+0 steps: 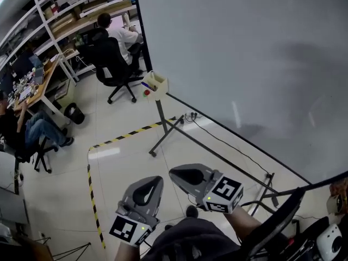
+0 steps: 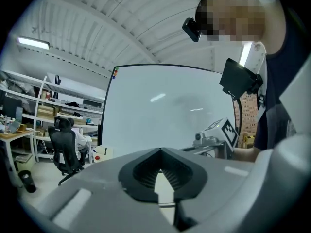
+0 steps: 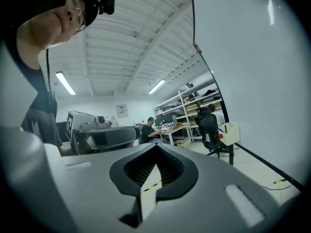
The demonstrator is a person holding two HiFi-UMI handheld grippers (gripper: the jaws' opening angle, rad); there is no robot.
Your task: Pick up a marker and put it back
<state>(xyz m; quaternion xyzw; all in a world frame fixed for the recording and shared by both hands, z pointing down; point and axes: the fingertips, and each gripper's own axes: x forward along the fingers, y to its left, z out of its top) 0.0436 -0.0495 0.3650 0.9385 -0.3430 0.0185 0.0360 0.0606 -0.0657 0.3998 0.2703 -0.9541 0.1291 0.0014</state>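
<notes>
Workshop shelving (image 1: pixel 70 10) and a cluttered desk (image 1: pixel 38 83) fill the left of the head view, where two people sit at work, one (image 1: pixel 22 129) at the frame's edge and one (image 1: pixel 120 37) in a black chair. Right of them a cream box (image 1: pixel 157 86) hangs at the lower corner of a wheeled whiteboard (image 1: pixel 244 53), and a dark blue marker (image 1: pixel 147 85) pokes out of it beside something red (a cap or a magnet, too small to tell).

Low in the frame and well apart from the box, the left gripper (image 1: pixel 148 188) and the right gripper (image 1: pixel 182 174) are held close to the person's body. Each one's own view shows its ribbed pads meeting at the tips with nothing between them.

With the marker lying in its box and neither gripper carrying anything, the scene fits a marker waiting to be lifted as well as one already returned; the pictures do not settle which. Any reach to the box would have to cross open floor.

The box's inside, the number of markers in it and the whiteboard's right edge are out of sight.
</notes>
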